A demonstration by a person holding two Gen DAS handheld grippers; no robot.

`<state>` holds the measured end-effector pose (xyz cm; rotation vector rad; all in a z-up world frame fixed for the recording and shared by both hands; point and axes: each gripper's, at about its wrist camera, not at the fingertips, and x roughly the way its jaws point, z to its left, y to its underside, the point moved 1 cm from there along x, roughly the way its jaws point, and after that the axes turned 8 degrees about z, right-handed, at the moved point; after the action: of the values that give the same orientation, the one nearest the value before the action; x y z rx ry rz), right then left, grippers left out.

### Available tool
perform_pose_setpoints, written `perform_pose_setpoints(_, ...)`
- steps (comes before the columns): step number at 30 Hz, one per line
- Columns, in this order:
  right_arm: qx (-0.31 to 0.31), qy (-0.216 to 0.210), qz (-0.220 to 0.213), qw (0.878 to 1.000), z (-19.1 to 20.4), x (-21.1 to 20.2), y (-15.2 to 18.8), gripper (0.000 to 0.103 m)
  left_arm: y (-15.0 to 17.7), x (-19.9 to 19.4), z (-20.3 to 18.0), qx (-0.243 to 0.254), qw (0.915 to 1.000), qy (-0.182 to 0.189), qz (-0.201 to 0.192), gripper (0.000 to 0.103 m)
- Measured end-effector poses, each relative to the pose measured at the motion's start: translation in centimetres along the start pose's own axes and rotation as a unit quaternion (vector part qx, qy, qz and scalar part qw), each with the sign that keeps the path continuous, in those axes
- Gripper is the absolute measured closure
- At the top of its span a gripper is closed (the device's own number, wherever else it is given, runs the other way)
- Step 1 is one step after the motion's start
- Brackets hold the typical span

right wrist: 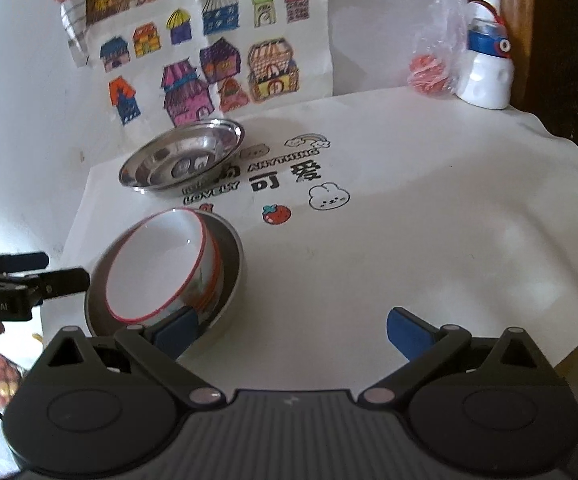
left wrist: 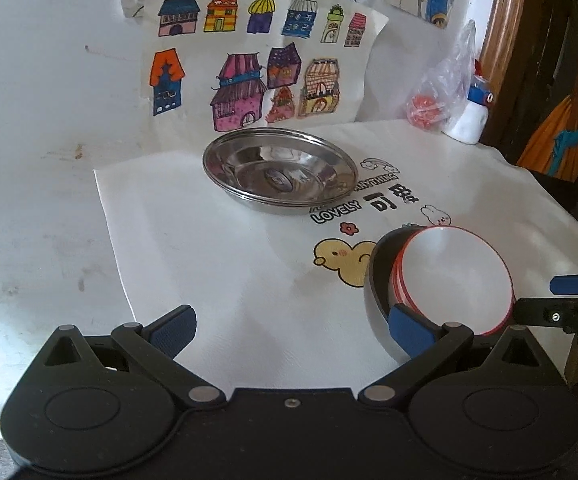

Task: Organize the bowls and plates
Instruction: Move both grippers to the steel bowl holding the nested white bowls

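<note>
Left wrist: left hand-held gripper low, level, jaws spread, beside nested bowls.

both tools gape wide — left tool, right tool.

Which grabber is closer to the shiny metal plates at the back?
Left, though only slightly. The left gripper faces the steel plates almost straight ahead. The right gripper sits further right, with the plates off to its left beyond the bowls.

Two wrist views, low and close over the worktop.
Steel plates, nested bowls and wall drawings are shared, seen from opposite sides.
</note>
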<state>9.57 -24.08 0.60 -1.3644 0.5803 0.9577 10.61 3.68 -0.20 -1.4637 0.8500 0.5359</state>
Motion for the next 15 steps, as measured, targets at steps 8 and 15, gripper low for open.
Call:
perform_pose_setpoints(8, -0.014, 0.002, 0.017, 1.000, 0.2, 0.4, -0.8, 0.000, -0.8, 0.3, -0.4, 0.006, 0.9997, 0.009, 0.021, 0.001)
perform_pose_setpoints(15, -0.027, 0.010, 0.040, 0.999, 0.4, 1.0, -1.7, 0.000, -1.9, 1.6, -1.0, 0.016, 0.9976, 0.012, 0.066, 0.001)
